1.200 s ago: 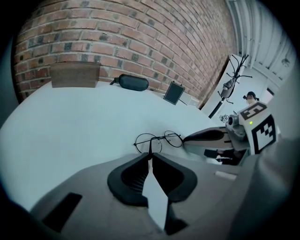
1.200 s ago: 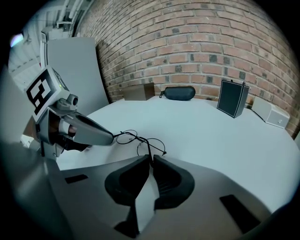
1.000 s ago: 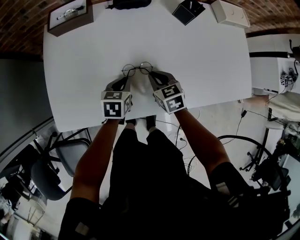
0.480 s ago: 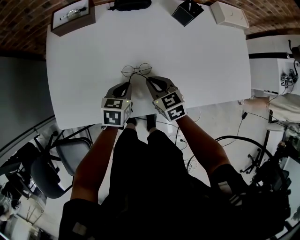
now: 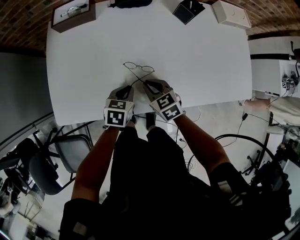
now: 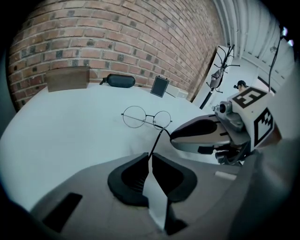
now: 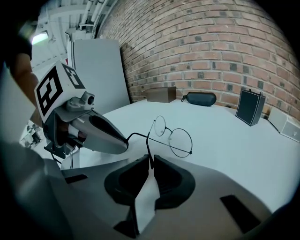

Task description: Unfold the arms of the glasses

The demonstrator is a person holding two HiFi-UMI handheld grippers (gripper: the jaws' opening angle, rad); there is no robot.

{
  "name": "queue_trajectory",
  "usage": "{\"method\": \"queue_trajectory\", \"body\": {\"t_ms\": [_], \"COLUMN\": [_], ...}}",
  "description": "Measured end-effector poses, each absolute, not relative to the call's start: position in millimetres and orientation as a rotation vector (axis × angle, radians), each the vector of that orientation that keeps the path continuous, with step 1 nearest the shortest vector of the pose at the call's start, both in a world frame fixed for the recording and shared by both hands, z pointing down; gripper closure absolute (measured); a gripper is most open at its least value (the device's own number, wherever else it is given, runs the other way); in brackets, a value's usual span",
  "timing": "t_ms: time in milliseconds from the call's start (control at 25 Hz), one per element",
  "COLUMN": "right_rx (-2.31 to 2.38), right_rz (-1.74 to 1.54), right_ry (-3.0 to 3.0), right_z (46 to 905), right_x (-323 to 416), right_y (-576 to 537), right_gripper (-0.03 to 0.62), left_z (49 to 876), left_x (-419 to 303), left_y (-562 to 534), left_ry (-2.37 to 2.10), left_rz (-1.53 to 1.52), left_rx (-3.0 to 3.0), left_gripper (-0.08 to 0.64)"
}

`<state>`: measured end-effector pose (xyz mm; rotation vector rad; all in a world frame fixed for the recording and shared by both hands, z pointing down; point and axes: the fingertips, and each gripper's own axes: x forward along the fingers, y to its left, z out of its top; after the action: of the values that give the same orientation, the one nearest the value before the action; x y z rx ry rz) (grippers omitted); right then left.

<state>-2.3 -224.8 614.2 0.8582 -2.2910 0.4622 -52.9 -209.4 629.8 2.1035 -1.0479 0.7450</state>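
Note:
Round thin-wire glasses (image 5: 138, 68) hang just above the white table (image 5: 201, 61), skewed, lenses away from me. My left gripper (image 5: 127, 89) is shut on the end of one thin black arm, which runs up from its jaws to the lenses (image 6: 146, 117). My right gripper (image 5: 147, 84) is shut on the end of the other arm, below the glasses (image 7: 173, 137). The two gripper tips sit close together, just on my side of the frame. From the left gripper view the right gripper (image 6: 174, 136) is at the right. The right gripper view shows the left gripper (image 7: 124, 142) at the left.
At the table's far edge stand a brown box (image 5: 72, 16) holding a watch, a black glasses case (image 5: 131, 3), a small black stand (image 5: 187, 10) and a white box (image 5: 232, 14). A brick wall lies behind. The table's near edge is just under my grippers.
Both grippers have drawn back toward me and closer together, pulling an arm end each. The glasses have turned from level to skewed.

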Motion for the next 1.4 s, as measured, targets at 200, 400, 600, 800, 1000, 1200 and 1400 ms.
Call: {"method": "queue_trajectory", "body": {"t_ms": [200,400,600,800,1000,1200,1400], "right_rx": [0.811,0.748,0.816,0.903,1.021,1.167,1.288], "right_rz": [0.414,0.382,0.493,0.593,0.705,0.905,1.027], "right_ry": [-2.279,-2.268,-2.271,-2.281,-2.261,-2.166,-2.101], "right_z": [621,626,618,606,598,600,603], "right_x": [-5,-6,4,11,16,13,4], "right_y": [-223,-216,-211,-210,-209,-202,-204], "right_gripper": [0.563,0.560,0.495,0.482,0.479,0.432,0.402], "left_z": [638,641,640,631,611,597,597], "left_x": [-48,-37,-32,-38,-62,-71,-54], "left_y": [-202,-191,-184,-181,-193,-229,-257], "left_ry": [-1.028,-0.992,-0.988,-1.004,-1.121,-1.206,-1.162], "left_rz": [0.765,0.802,0.786,0.715,0.593,0.461,0.466], "left_rx": [2.086,2.113,2.136,2.122,2.054,2.001,2.029], "left_gripper": [0.526,0.526,0.523,0.440,0.434,0.434,0.418]}}
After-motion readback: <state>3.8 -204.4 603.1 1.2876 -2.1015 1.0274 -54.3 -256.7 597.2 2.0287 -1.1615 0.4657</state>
